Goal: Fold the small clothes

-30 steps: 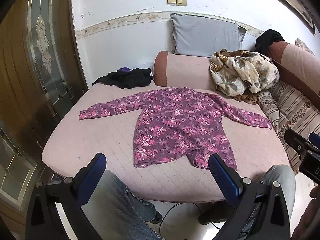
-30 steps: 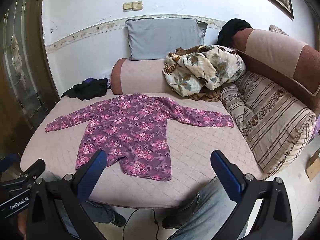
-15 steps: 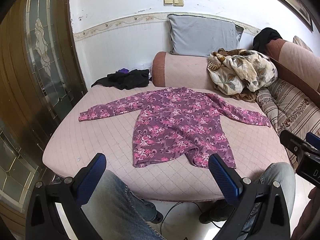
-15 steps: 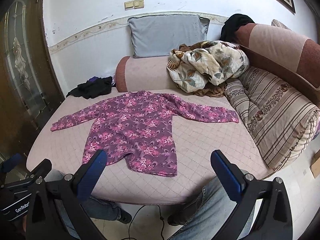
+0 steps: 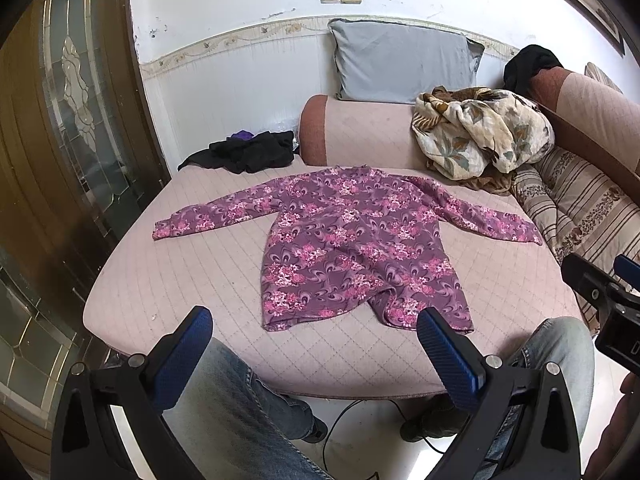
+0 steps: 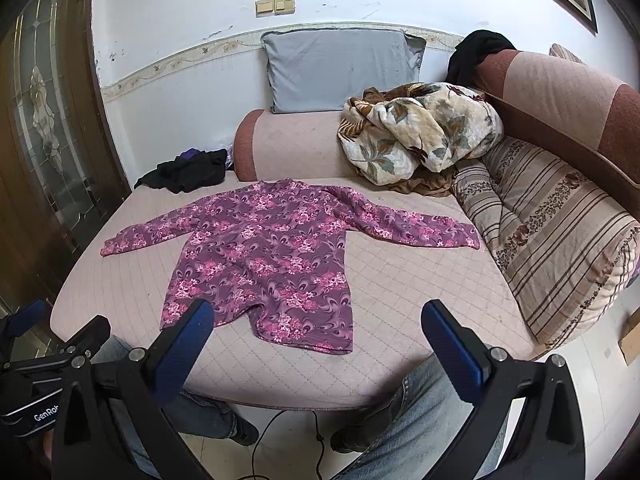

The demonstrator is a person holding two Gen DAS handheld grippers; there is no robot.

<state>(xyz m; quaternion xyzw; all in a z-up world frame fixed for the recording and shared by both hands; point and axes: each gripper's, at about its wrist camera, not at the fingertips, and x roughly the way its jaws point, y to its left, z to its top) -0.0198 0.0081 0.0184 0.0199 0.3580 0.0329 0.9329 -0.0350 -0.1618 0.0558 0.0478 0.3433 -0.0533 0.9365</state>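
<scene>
Both grippers have drawn slightly nearer the mattress (image 5: pixel 192 280) over the last second; shirt untouched, so folding not begun. Floral long-sleeved shirt (image 5: pixel 352 248) lies flat, sleeves spread, hem ahead of the left gripper (image 5: pixel 314 338) and right gripper (image 6: pixel 318 332). Fingers spread wide, empty
</scene>
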